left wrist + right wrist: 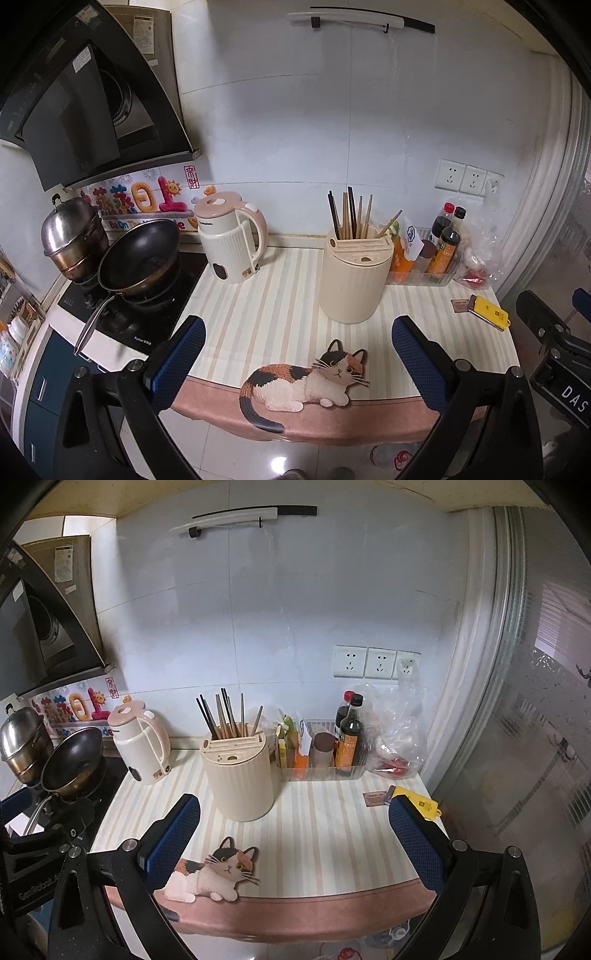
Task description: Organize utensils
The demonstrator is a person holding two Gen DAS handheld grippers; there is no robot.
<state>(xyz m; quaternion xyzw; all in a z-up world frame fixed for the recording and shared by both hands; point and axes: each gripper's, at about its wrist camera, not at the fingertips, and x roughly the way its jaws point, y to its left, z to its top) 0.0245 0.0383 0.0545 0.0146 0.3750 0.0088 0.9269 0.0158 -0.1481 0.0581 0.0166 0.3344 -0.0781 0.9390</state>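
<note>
My left gripper (297, 363) and right gripper (293, 843) are both hovering over the near edge of the counter, jaws spread wide, gripping nothing. Chopsticks (351, 218) are standing upright, tips fanning slightly, in the ribbed cream holder (352, 280) mid-counter; some dark, some pale wood. A striped mat (280, 295) with a cat print is covering the counter. Kettle (231, 242) left, bottles (445, 240) right, tiled wall behind.
</note>
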